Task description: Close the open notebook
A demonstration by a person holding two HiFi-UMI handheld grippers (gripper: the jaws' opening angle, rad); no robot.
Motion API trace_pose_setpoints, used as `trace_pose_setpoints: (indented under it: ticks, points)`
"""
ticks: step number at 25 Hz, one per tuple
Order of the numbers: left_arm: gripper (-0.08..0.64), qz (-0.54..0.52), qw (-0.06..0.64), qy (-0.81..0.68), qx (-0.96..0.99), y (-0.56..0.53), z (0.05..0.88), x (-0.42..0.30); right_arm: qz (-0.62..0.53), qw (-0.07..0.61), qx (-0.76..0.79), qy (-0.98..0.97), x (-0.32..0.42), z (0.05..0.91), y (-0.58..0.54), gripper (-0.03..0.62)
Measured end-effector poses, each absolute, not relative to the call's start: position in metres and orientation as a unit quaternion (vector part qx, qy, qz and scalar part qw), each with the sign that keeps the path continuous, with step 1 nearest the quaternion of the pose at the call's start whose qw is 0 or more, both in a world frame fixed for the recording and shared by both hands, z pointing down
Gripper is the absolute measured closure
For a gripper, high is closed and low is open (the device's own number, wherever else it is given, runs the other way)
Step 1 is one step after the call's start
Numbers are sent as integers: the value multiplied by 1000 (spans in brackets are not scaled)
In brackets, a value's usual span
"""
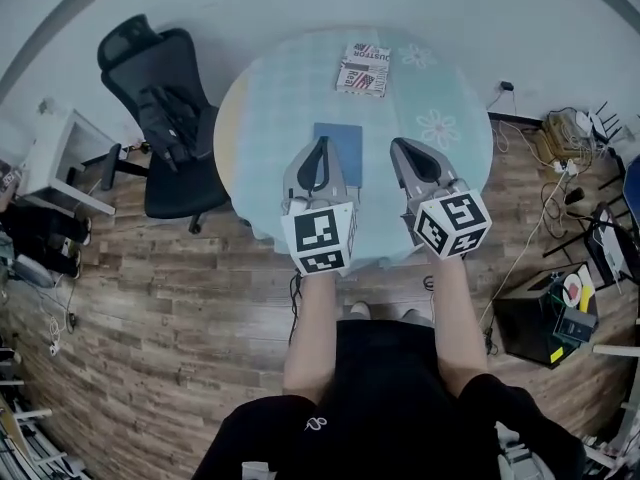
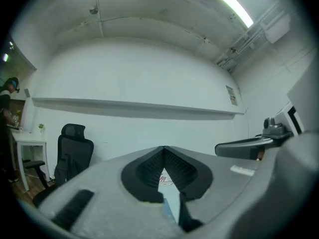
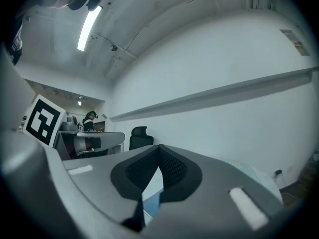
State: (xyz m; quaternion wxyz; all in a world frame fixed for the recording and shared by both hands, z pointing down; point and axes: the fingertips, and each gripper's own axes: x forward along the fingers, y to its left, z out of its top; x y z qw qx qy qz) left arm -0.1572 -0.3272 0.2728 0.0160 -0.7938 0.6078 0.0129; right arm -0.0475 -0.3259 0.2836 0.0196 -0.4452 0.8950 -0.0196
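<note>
A blue notebook (image 1: 337,153) lies shut and flat on the round table (image 1: 450,98), which has a pale blue cloth. My left gripper (image 1: 320,141) hangs over the notebook's near left part, and its jaws meet at the tips with nothing between them. My right gripper (image 1: 397,144) hovers just right of the notebook, also shut and empty. In the left gripper view the jaws (image 2: 163,148) point level at a white wall, with a strip of the blue notebook (image 2: 172,206) showing below them. The right gripper view shows shut jaws (image 3: 159,146) and a blue patch of notebook (image 3: 152,203) underneath.
A red-and-white printed booklet (image 1: 362,69) lies at the table's far side. A black office chair (image 1: 165,118) stands left of the table, and a white shelf (image 1: 55,158) is further left. Cables and boxes (image 1: 560,308) clutter the floor at the right.
</note>
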Motion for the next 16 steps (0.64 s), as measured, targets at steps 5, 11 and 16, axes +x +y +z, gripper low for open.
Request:
trace_pose_setpoints:
  ticks: [5, 11, 16]
  points:
    - [565, 17, 14, 602, -798, -333, 276, -149, -10, 4, -456, 890, -36, 285, -330, 586]
    - [565, 25, 7, 595, -803, -340, 280, -141, -4, -12, -460, 888, -27, 288, -335, 586]
    - [565, 27, 4, 597, -802, -348, 283, -142, -2, -18, -459, 888, -26, 291, -340, 586]
